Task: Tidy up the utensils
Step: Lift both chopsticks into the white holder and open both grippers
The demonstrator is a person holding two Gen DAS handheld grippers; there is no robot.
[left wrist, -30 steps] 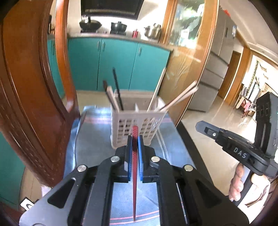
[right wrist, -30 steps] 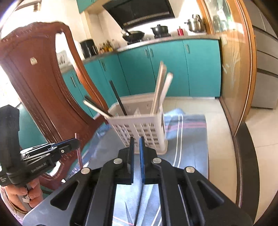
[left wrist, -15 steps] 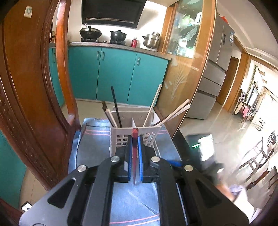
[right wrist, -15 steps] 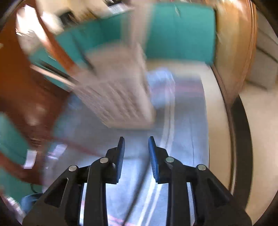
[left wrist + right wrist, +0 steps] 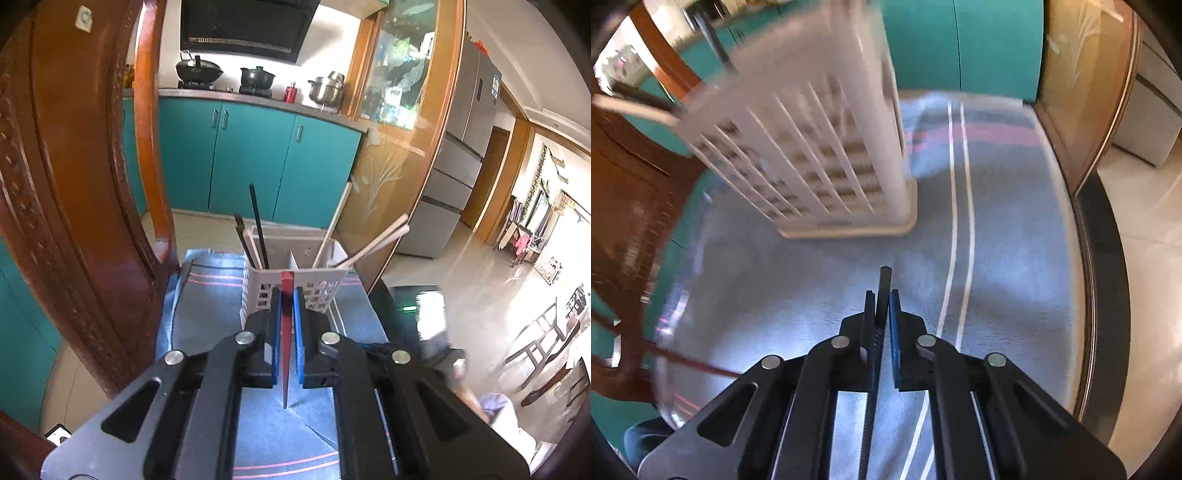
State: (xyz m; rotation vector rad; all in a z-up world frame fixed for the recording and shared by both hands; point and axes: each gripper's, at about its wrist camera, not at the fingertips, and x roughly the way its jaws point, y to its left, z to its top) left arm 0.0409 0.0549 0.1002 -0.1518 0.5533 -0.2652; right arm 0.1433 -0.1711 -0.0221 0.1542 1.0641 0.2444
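One white slotted utensil basket (image 5: 295,280) stands on one striped blue cloth (image 5: 207,314); inside it, two dark chopsticks (image 5: 257,229) and about four pale ones (image 5: 373,245). One red chopstick (image 5: 286,332) and one black chopstick (image 5: 882,295) remain outside.

A white slotted utensil basket (image 5: 295,280) stands upright on the blue striped cloth (image 5: 207,306), holding pale and black chopsticks leaning outward; a red chopstick (image 5: 286,332) and a black chopstick (image 5: 882,306) are pinched before the basket.
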